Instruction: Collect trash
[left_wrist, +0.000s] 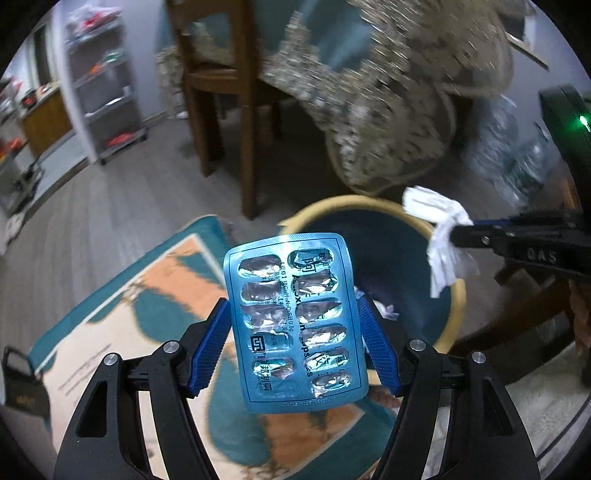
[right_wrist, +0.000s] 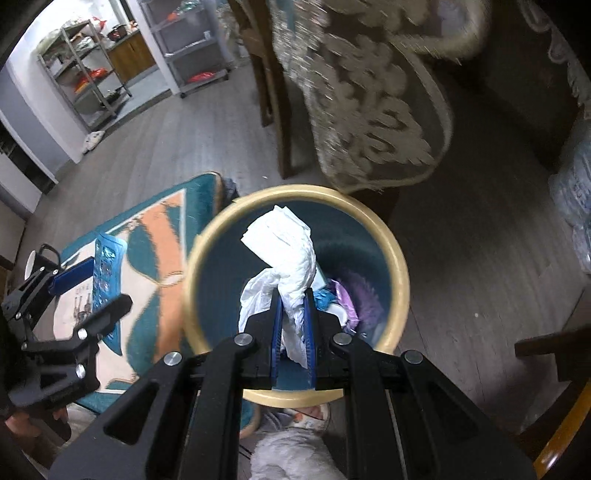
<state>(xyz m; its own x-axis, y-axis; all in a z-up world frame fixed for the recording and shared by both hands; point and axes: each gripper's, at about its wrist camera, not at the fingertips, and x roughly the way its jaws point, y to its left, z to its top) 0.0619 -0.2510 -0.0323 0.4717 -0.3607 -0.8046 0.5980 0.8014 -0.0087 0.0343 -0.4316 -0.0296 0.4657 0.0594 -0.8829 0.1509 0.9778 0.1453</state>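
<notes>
The left tongs (left_wrist: 295, 332) grip an empty blue pill sheet (left_wrist: 295, 325) by its long edges, holding it upright above the rug (left_wrist: 110, 314), just beside the bin (left_wrist: 452, 321). The right tongs (right_wrist: 293, 317) are closed on a crumpled white tissue (right_wrist: 288, 251), which hangs directly over the bin's round opening, where other scraps (right_wrist: 343, 299) lie at the bottom.

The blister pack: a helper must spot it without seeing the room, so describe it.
Find the round bin with the tan rim beside the teal-and-orange rug. The blister pack is held upright in the left tongs, a flat blue foil card of emptied pockets, unlike the crumpled white tissue.
</notes>
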